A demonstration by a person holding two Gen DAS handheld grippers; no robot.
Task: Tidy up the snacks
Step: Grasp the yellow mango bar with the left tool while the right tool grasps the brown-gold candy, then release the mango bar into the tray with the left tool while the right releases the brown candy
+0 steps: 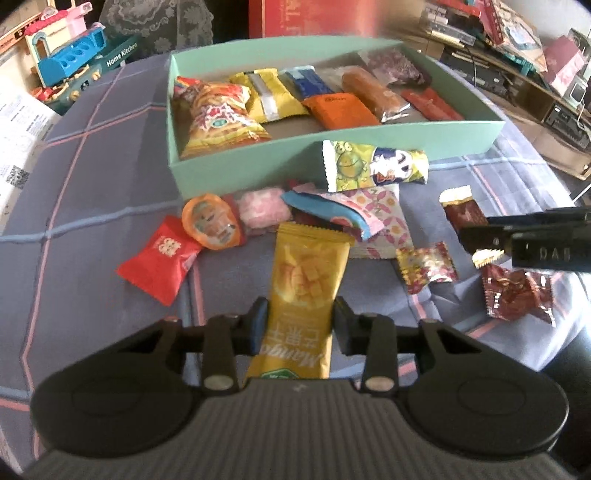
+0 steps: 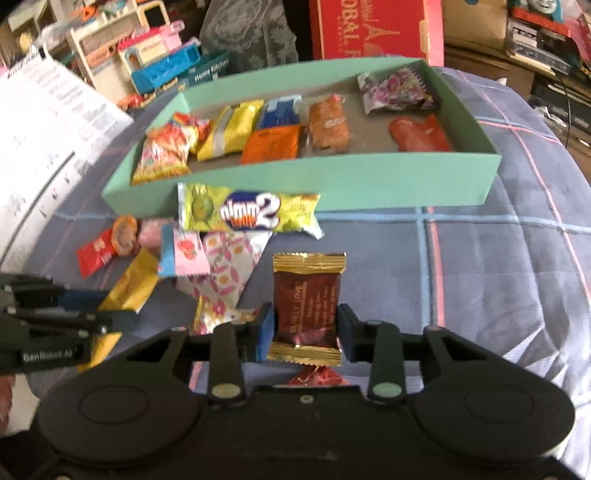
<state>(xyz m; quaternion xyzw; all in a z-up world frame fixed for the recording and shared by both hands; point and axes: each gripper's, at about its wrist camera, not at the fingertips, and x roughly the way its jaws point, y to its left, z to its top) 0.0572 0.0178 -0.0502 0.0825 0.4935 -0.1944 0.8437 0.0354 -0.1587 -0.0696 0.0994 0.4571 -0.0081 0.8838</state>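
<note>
A mint-green box stands on the checked cloth and holds several snack packs. My left gripper is shut on a yellow mango pack, which also shows in the right wrist view. My right gripper is shut on a dark red chocolate pack with gold ends, which also shows in the left wrist view. Loose snacks lie in front of the box: a green nimm2 pack, a red packet, a round orange sweet.
More loose sweets lie on the cloth at the right: a red-gold candy and a crumpled red wrapper. A toy kitchen set and printed paper sit at the left. A red carton stands behind the box.
</note>
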